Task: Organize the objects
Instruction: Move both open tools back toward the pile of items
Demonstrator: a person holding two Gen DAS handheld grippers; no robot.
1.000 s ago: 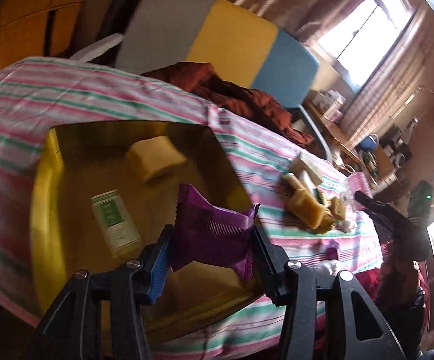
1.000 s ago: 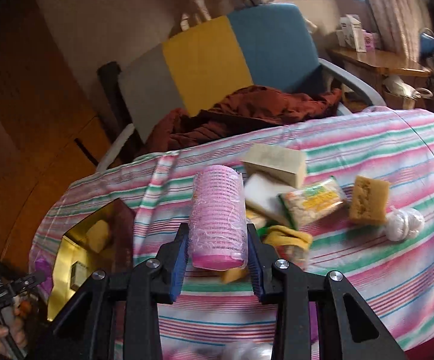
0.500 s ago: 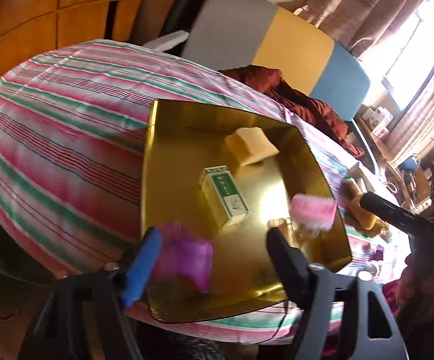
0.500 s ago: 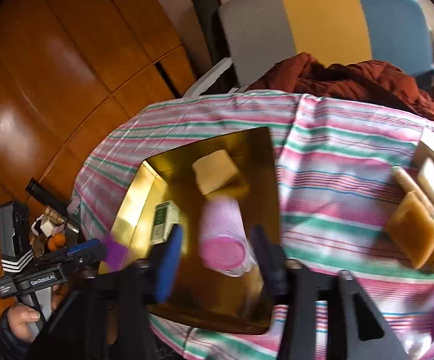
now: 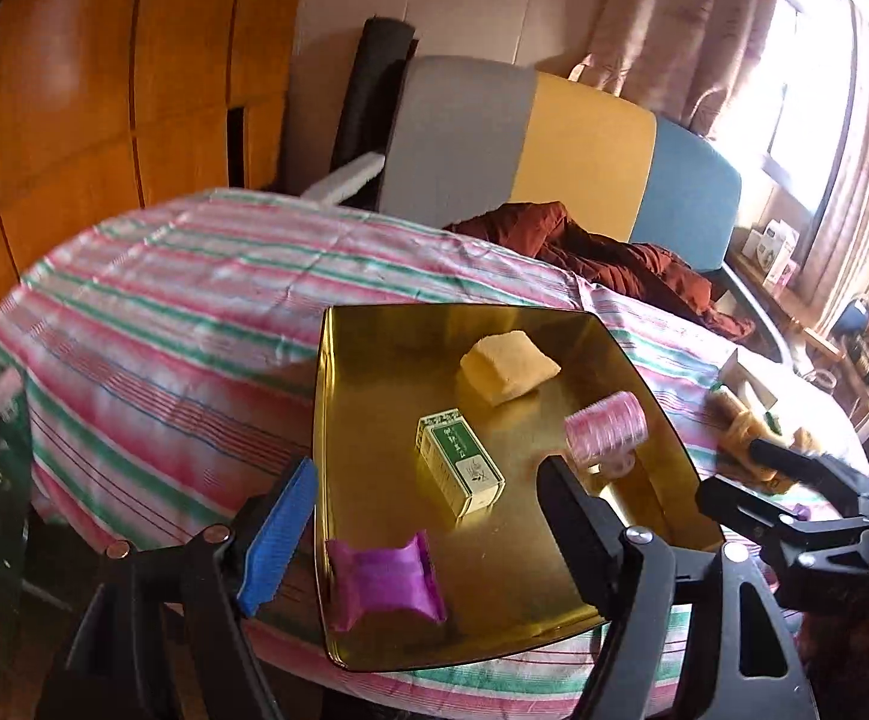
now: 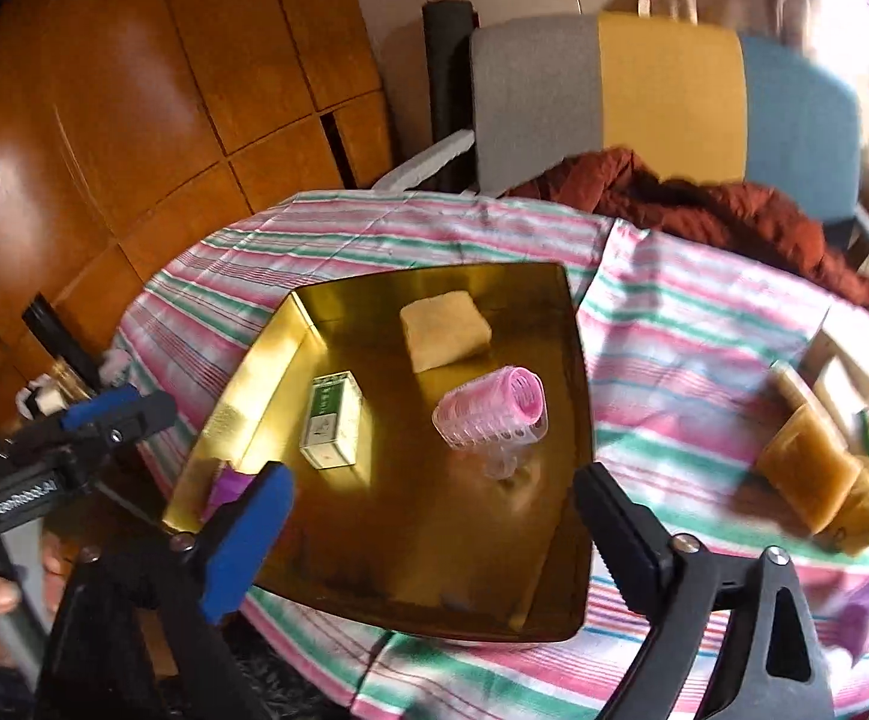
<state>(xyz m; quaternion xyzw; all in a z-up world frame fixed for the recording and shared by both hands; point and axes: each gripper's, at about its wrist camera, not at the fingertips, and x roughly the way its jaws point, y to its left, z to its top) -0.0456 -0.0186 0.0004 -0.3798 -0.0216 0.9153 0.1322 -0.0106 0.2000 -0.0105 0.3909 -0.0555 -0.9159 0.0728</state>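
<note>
both tongs hang spread and empty over the gold tray (image 6: 266, 354), the right tongs (image 6: 428, 498) having just been opening, nothing between them. the pink roller (image 6: 491, 414) lies on its side in the tray. the unsorted pile (image 6: 818, 474) sits far right on the desk (image 6: 674, 372), nearer the right tongs than the left tongs (image 5: 425, 531).

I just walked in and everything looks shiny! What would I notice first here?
Probably the gold tray on the striped cloth, gleaming in the light. A pink roller lies in its middle, with a green box to the left, a yellow sponge behind it and a purple packet at the near edge.
</note>
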